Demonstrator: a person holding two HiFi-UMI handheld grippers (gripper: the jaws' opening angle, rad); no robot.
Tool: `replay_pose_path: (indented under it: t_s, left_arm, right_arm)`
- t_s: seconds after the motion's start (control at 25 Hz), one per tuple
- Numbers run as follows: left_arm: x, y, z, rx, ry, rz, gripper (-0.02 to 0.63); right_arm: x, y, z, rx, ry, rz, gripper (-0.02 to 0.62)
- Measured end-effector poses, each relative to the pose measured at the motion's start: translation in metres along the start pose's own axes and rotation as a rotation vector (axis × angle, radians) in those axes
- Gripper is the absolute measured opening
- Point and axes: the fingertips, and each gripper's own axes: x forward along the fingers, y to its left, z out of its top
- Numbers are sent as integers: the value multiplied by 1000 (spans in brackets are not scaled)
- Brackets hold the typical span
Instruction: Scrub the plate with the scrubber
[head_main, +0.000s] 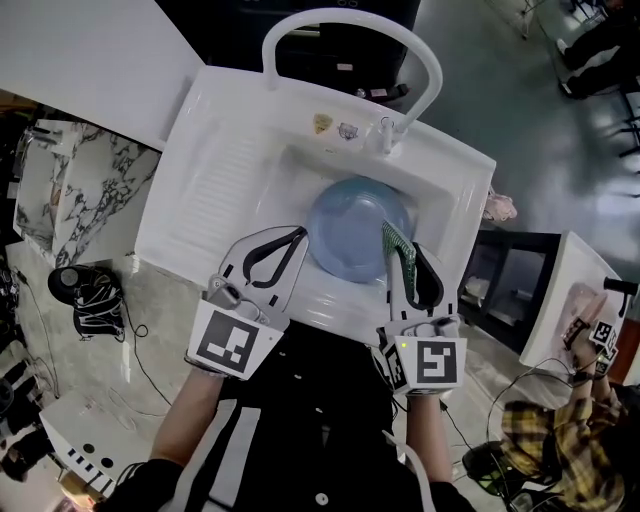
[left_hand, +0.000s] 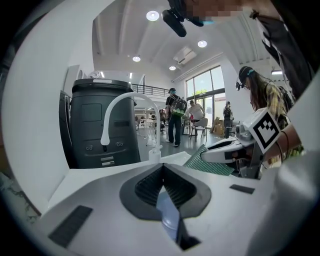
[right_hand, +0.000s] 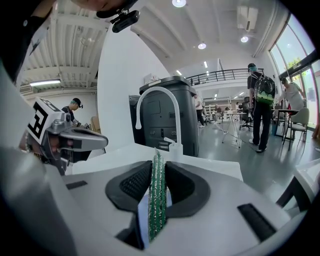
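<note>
Blue plate (head_main: 350, 235) lies in the sink (head_main: 225, 180), my left gripper (head_main: 298, 238) with jaws clamped on its rim, my right gripper (head_main: 408, 252) with jaws gripping the scrubber (head_main: 396, 243) at its right edge; scrubbing seems about to start, so next I should press the scrubber flat and rub.

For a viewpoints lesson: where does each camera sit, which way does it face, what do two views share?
Head view: on the head, down at sink, plate; left gripper, right gripper, forearms show.
Left gripper view: mounted there, along jaws shut on plate, facing tap; right gripper shows.
Right gripper view: mounted there, along jaws shut on scrubber, facing tap; left gripper shows.
Shared: both gripper views show tap.
</note>
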Motion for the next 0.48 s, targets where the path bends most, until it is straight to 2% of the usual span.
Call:
replay_pose_path:
  t_s: [0.28,0.48]
  left_arm:
    - [-7,0,-8,-29,20,15,-3]
    - [-6,1,-7,-38,24,-8,-3]
  right_arm:
    - [2,6,-4,-9,-2,19,92]
    - [1,9,4,-46,-18,1,92]
